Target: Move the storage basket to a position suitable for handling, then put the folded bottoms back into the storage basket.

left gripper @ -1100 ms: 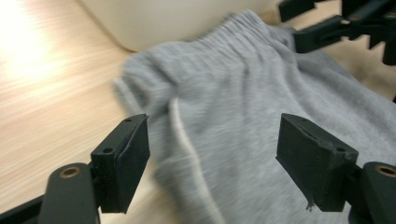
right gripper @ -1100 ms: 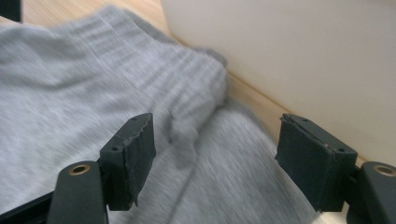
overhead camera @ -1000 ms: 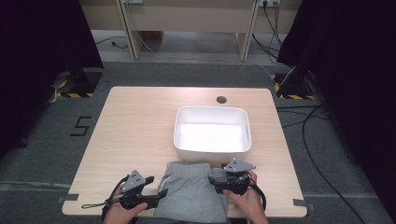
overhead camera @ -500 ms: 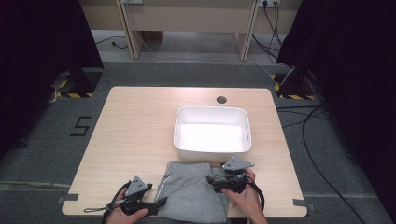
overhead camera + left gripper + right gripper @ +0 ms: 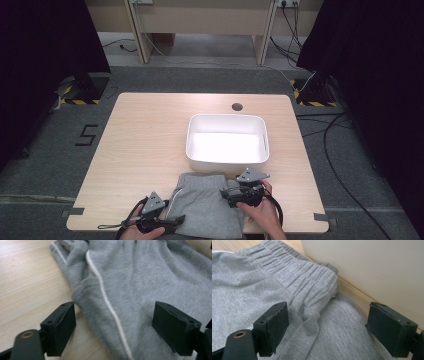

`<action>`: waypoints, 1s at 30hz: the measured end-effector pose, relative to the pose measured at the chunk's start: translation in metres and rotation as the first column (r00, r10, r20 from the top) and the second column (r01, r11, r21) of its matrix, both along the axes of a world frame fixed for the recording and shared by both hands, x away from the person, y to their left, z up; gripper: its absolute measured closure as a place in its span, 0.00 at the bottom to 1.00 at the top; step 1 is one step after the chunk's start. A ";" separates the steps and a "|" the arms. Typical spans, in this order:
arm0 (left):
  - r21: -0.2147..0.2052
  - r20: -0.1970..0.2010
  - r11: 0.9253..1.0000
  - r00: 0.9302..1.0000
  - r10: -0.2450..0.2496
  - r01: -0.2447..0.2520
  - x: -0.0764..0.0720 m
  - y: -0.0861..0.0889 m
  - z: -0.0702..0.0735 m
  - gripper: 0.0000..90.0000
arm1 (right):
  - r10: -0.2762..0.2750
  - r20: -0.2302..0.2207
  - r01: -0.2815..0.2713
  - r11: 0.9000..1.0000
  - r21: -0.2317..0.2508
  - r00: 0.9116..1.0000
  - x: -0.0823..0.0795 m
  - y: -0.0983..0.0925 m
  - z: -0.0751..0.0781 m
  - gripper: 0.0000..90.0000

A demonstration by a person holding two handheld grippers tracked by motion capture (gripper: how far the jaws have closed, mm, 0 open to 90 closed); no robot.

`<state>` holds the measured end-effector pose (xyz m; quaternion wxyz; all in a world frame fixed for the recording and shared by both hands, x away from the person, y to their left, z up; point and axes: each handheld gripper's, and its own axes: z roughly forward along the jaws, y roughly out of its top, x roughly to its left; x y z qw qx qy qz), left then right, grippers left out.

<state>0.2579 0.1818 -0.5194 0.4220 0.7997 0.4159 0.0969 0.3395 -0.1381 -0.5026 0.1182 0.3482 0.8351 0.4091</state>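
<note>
A: Shorts (image 5: 205,207), grey and folded, are seen in the high view at the near edge of the table (image 5: 145,140), just in front of the white bin (image 5: 227,142). What has changed around them?

B: The left gripper (image 5: 172,220) has been drawn nearer the table's front edge than a second ago and now sits at the shorts' left side. The right gripper (image 5: 231,192) is kept where it was, at the shorts' far right corner beside the bin. Both sets of jaws have just been opening.

A: And in the left gripper view?

B: The jaws are seen spread wide, with the shorts' (image 5: 130,297) white-piped edge lying between them, unpinched.

A: The right gripper view?

B: Its jaws are likewise held apart over the elastic waistband (image 5: 307,282), the bin's wall (image 5: 372,272) close behind. Nothing is clamped.

A: What is meant for the work?

B: A release or a regrip is judged to be under way; the shorts are not yet carried toward the bin.
</note>
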 end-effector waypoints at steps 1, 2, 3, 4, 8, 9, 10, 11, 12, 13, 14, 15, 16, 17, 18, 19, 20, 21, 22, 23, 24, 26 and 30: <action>0.000 0.006 1.000 1.000 0.001 -0.001 0.000 -0.001 0.000 0.20 | -0.001 0.001 0.001 1.000 0.003 1.000 0.000 0.000 0.000 0.20; -0.001 0.006 1.000 1.000 0.002 -0.002 -0.001 -0.001 0.000 0.22 | -0.003 0.000 0.003 1.000 0.001 1.000 0.000 0.000 0.000 0.20; -0.005 0.007 1.000 1.000 -0.001 0.001 -0.001 -0.001 0.000 0.23 | -0.005 -0.003 0.005 1.000 0.002 1.000 0.000 0.000 0.000 0.20; -0.007 0.011 1.000 1.000 -0.003 0.003 -0.001 -0.001 -0.001 0.26 | -0.002 0.001 0.002 1.000 -0.004 1.000 0.001 -0.001 0.000 0.20; -0.014 0.025 0.999 0.999 -0.029 0.030 -0.003 -0.002 -0.001 0.35 | -0.003 -0.012 0.002 1.000 -0.013 1.000 0.001 0.002 -0.002 0.20; -0.016 0.026 0.999 0.999 -0.034 0.034 -0.004 -0.002 -0.001 0.39 | -0.004 -0.008 0.004 1.000 -0.022 1.000 0.002 0.003 -0.003 0.20; -0.020 0.027 0.999 0.999 -0.038 0.039 -0.004 -0.002 -0.001 0.41 | -0.006 -0.007 0.006 0.999 -0.032 1.000 0.003 0.003 -0.004 0.20; -0.025 0.025 0.999 0.999 -0.045 0.045 -0.004 -0.003 -0.002 0.46 | -0.009 -0.010 0.008 0.999 -0.045 1.000 0.004 0.002 -0.006 0.19; -0.025 0.025 0.999 0.999 -0.045 0.045 -0.004 -0.003 -0.002 0.47 | -0.009 -0.010 0.008 0.999 -0.045 1.000 0.004 0.002 -0.006 0.19; -0.029 0.024 0.998 0.998 -0.050 0.050 -0.005 -0.003 -0.002 0.47 | -0.010 -0.018 0.009 0.999 -0.044 1.000 0.005 0.002 -0.007 0.19; -0.033 0.025 0.998 0.998 -0.055 0.056 -0.005 -0.003 -0.002 0.49 | -0.013 -0.022 0.012 0.999 -0.044 1.000 0.006 0.002 -0.008 0.19; -0.036 0.025 0.997 0.998 -0.060 0.061 -0.005 -0.004 -0.002 0.50 | -0.015 -0.025 0.014 0.999 -0.044 1.000 0.006 0.002 -0.008 0.19; -0.034 0.026 0.997 0.998 -0.063 0.064 -0.004 -0.005 -0.002 0.51 | -0.020 -0.031 0.018 0.999 -0.041 0.999 0.007 0.002 -0.009 0.19; -0.035 0.026 0.997 0.997 -0.066 0.067 -0.004 -0.005 -0.002 0.51 | -0.020 -0.038 0.019 0.999 -0.040 0.999 0.007 0.002 -0.009 0.19; -0.034 0.022 0.997 0.997 -0.070 0.070 -0.003 -0.004 -0.002 0.52 | -0.009 -0.063 0.007 1.000 -0.027 0.998 0.009 0.002 -0.012 0.18; -0.035 0.021 0.997 0.997 -0.070 0.071 -0.003 -0.004 -0.002 0.52 | -0.009 -0.063 0.007 1.000 -0.027 0.998 0.009 0.002 -0.012 0.18; -0.038 0.019 0.997 0.997 -0.072 0.072 -0.002 -0.005 -0.002 0.53 | -0.009 -0.064 0.008 1.000 -0.019 0.998 0.010 0.002 -0.012 0.17; -0.039 0.019 0.996 0.997 -0.074 0.075 -0.002 -0.005 -0.002 0.53 | -0.009 -0.060 0.008 1.000 -0.016 0.998 0.011 0.002 -0.013 0.17; -0.039 0.021 0.996 0.997 -0.074 0.074 -0.002 -0.005 -0.002 0.53 | -0.007 -0.058 0.006 1.000 -0.018 0.998 0.010 0.002 -0.013 0.18; -0.038 0.020 0.997 0.997 -0.072 0.072 -0.003 -0.005 -0.002 0.54 | -0.002 -0.051 0.001 1.000 -0.024 0.999 0.011 0.002 -0.013 0.20; -0.043 0.023 0.996 0.997 -0.072 0.073 -0.003 -0.005 -0.002 0.53 | 0.007 -0.049 -0.008 1.000 -0.020 0.999 0.010 0.003 -0.013 0.24; -0.047 0.027 0.996 0.997 -0.070 0.071 -0.003 -0.004 -0.003 0.54 | 0.043 -0.042 -0.043 0.999 -0.007 0.998 0.010 0.004 -0.013 0.35; -0.053 0.029 0.996 0.997 -0.075 0.076 -0.003 -0.003 -0.004 0.53 | 0.092 -0.061 -0.089 0.995 0.048 0.994 0.008 0.006 -0.014 0.55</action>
